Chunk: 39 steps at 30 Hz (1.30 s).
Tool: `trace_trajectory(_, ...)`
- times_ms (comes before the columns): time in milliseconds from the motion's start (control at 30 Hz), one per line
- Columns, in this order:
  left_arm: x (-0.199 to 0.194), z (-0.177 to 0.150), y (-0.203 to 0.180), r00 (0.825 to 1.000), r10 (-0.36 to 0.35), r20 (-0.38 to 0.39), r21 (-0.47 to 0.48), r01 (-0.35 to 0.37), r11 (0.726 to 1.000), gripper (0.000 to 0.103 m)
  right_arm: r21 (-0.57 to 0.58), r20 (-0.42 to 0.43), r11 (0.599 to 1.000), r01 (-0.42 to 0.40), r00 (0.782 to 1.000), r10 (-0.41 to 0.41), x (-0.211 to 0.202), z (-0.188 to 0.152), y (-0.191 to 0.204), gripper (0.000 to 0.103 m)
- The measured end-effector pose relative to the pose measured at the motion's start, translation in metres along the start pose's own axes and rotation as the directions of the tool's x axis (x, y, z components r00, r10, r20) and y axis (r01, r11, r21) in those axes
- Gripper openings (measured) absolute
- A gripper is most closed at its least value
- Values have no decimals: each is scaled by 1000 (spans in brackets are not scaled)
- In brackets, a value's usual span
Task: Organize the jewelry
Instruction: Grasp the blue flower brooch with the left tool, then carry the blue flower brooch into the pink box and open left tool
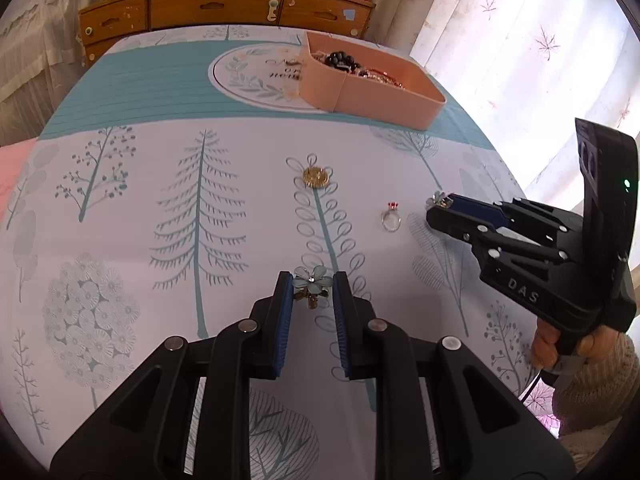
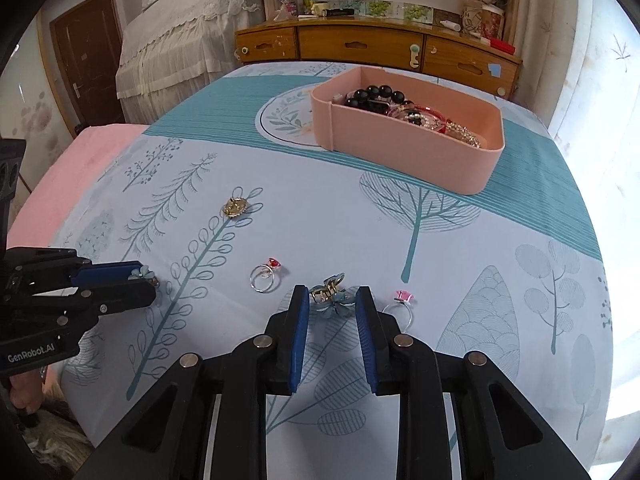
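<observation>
Two grippers are down on the tree-print bedspread (image 2: 460, 280), each with a blue flower hair claw between its pads. Left gripper (image 1: 310, 294) pinches its flower claw (image 1: 313, 283) at lower centre of its own view; right gripper (image 2: 333, 304) is clamped on the other flower claw (image 2: 331, 298), lower centre of its view. Loose pieces nearby: a gold brooch (image 2: 234, 207) mid-left, a red-stone ring (image 2: 266, 275) just left of the right gripper, a pink-stone ring (image 2: 401, 303) just beside its right finger. Pink organizer box (image 2: 400, 160) sits upper right, near the bed's far edge, holding black beads (image 2: 380, 94). Bare bedspread lies between grippers and box.
</observation>
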<state>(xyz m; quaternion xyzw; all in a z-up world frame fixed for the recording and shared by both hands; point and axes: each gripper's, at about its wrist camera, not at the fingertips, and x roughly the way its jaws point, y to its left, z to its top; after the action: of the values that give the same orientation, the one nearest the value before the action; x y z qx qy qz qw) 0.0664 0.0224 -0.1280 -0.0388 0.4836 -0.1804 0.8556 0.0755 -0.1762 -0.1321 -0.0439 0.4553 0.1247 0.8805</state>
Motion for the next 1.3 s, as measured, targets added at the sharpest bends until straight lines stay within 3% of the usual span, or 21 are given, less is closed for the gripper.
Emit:
trace_trajectory(167,-16,29,-9,999,-12,47,27,11,1000,17,22,71,1000,-16,997,14,-29,7,2,23)
trace_trajectory(467,-52,127,-40,979,-55,195,99,36,994,17,64,254,998,-28,967,11,-95,55,-11,23)
trace_trajectory(700,-38,203,-60,976,-74,204,120,50,992,17,155,315,988,-23,949,-27,-119,115,-50,23)
trace_trajectory(967,20,262,-70,989,-56,139,116,40,992,17,279,244,958,-69,970,-2,-82,174,-109,23)
trace_trajectory(1300,105,291,-55,1000,-19,13,64,18,998,17,398,104,915,-65,994,26,23,203,-148,24)
